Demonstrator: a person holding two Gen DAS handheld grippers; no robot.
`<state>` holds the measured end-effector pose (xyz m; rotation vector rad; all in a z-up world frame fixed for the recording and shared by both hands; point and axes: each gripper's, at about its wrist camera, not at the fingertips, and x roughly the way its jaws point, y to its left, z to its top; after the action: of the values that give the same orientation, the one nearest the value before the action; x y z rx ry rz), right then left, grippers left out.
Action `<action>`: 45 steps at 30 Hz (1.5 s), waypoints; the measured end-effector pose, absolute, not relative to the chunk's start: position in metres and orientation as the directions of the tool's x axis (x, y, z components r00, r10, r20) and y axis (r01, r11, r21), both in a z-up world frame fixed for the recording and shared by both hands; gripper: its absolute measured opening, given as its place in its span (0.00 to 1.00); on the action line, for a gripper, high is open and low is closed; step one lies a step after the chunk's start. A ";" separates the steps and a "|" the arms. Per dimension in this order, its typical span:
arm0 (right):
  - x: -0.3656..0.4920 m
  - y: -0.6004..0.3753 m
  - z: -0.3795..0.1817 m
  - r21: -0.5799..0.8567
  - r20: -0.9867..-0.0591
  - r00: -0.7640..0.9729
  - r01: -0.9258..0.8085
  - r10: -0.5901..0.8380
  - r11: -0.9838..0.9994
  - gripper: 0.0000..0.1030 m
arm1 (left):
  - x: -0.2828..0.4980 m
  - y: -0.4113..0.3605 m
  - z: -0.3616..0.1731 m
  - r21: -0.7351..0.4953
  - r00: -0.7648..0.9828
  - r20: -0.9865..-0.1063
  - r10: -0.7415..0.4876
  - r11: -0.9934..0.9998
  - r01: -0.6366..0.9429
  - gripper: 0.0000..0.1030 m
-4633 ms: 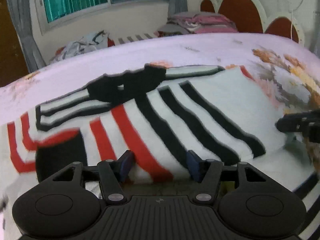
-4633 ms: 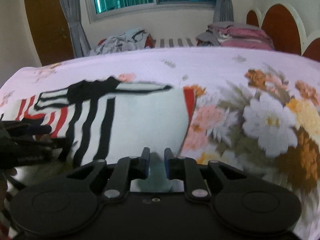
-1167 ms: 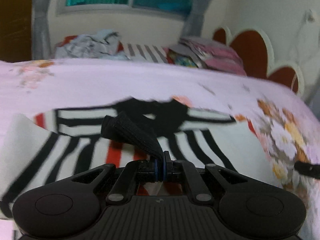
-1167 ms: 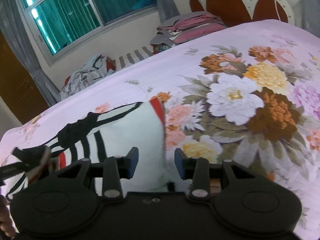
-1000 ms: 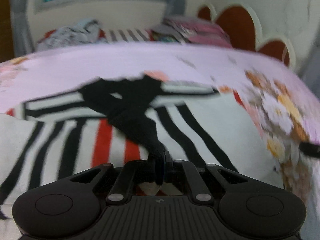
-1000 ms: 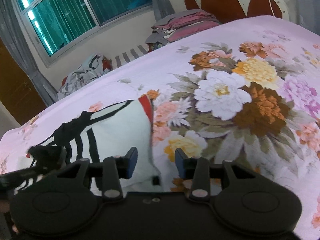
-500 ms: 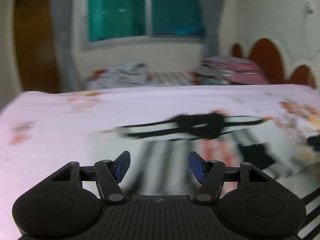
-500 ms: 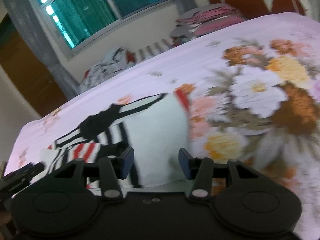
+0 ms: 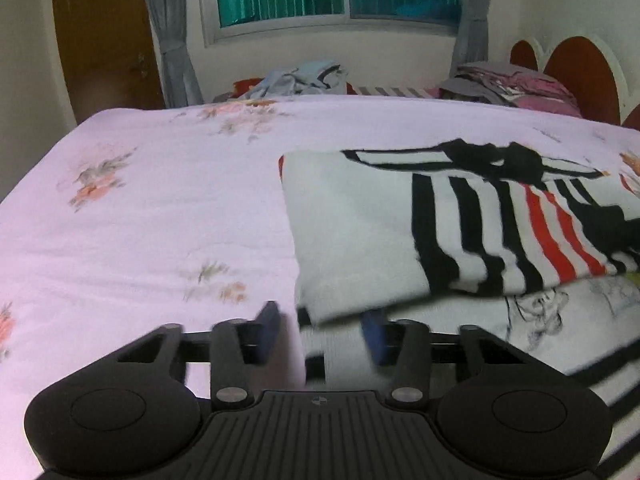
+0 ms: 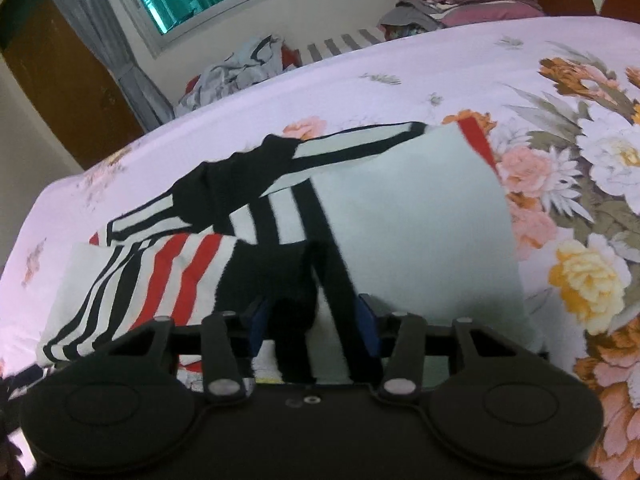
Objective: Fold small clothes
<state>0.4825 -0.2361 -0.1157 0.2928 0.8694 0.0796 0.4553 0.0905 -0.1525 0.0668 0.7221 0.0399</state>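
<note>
Bed [image 9: 140,208] w/ pink floral sheet fills both views. Striped shirt [image 9: 460,232] lies partly folded on it, black/red/white, sleeve laid over the body. Left gripper [image 9: 322,330] at shirt's near-left corner, jaws apart, gripping nothing. Right gripper [image 10: 314,326] low over the black cuff, jaws apart, not clamped.

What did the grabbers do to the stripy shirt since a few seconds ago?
The left gripper pinched the black cuff, carried the sleeve across the stripy shirt, then let go; it is open now, down at the shirt's left edge. The sleeve lies folded over the body. The right gripper, shut earlier, is open over the near edge. The shirt stayed on the flowered bedsheet.
</note>
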 end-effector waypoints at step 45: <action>0.504 -0.215 -0.112 -0.004 -0.753 0.658 -0.008 0.002 1.000 0.18 | 0.546 0.060 -0.144 -0.131 0.664 -0.717 -0.212 0.977 0.170 0.63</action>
<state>0.5038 -0.2153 -0.1121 -0.0069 0.8524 0.0056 0.5455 0.0597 -0.1442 -0.0537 0.8168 -0.2160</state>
